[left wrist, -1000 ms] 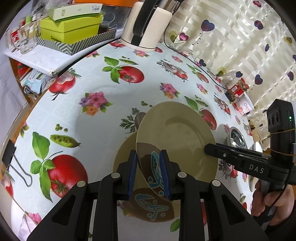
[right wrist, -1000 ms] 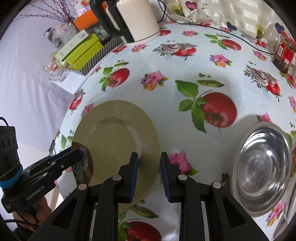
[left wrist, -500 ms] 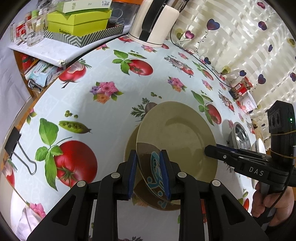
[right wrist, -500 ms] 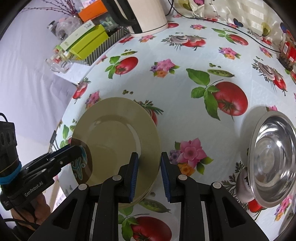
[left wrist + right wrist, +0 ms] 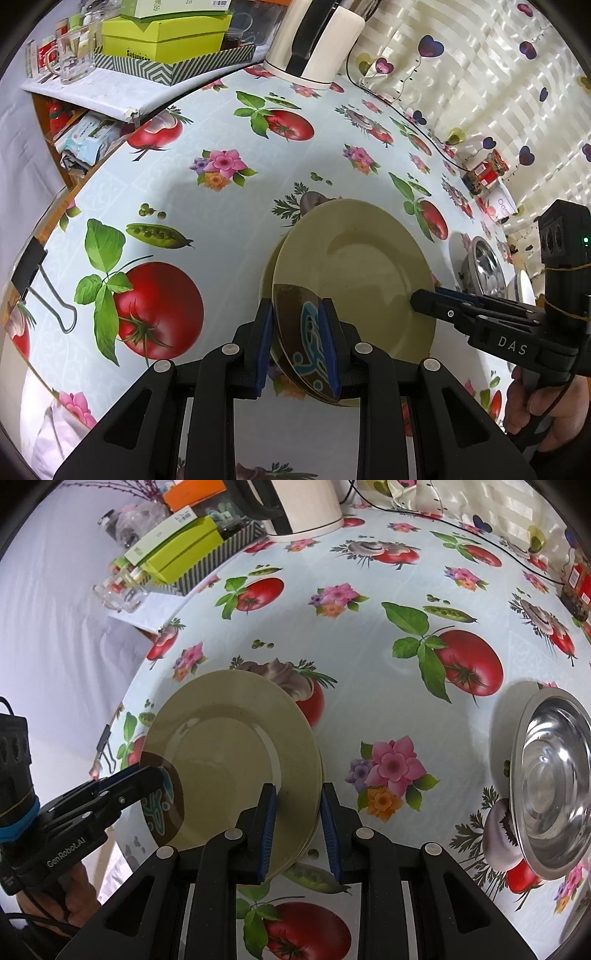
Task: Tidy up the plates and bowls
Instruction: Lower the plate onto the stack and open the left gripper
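The beige plate (image 5: 354, 273) hangs tilted over a second plate (image 5: 266, 273) on the desk (image 5: 221, 221), left gripper (image 5: 297, 347) clamped on its patterned rim, right gripper (image 5: 298, 829) clamped on the opposite rim. Stacking looks half done; the steel bowl (image 5: 554, 797) sits apart, unsorted.

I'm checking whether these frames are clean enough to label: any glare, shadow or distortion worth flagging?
Left wrist view: fisheye bends the table edge; soft shadow beside the beige plate; sharp overall. Right wrist view: bright glare inside the steel bowl, faint sheen on the plate, dark corners from the lens.
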Demonstrator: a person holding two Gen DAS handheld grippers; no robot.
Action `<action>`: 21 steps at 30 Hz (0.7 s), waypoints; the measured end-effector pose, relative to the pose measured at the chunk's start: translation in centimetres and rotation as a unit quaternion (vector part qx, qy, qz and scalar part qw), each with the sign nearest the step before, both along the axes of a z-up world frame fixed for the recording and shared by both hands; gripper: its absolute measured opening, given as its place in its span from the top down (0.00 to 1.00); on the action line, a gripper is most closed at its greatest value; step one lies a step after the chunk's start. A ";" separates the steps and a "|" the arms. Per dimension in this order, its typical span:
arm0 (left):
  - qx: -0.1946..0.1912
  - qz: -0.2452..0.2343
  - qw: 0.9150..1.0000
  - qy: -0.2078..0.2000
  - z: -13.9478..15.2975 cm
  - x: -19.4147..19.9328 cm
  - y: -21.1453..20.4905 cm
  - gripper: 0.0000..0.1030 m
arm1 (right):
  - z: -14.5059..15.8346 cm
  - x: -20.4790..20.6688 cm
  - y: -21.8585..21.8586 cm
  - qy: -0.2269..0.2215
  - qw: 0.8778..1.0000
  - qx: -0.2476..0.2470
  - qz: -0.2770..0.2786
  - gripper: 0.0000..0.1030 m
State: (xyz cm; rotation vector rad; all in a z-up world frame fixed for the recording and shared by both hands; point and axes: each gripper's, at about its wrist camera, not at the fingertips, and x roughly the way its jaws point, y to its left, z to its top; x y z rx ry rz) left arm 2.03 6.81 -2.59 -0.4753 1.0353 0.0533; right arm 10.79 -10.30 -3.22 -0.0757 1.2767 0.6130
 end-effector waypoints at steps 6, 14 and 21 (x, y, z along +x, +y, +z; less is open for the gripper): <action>0.000 0.000 1.000 0.000 0.0 -0.1 -0.1 0.75 | -0.1 -0.1 0.2 -0.004 1.000 -0.007 0.003 0.76; 0.004 0.005 1.000 -0.003 -0.1 -0.3 0.4 0.75 | -0.3 -0.2 0.5 -0.007 1.000 -0.012 0.006 0.75; 0.013 0.010 1.000 -0.011 0.3 -0.5 0.7 0.75 | 0.1 -0.2 0.1 -0.016 1.000 -0.004 0.004 0.75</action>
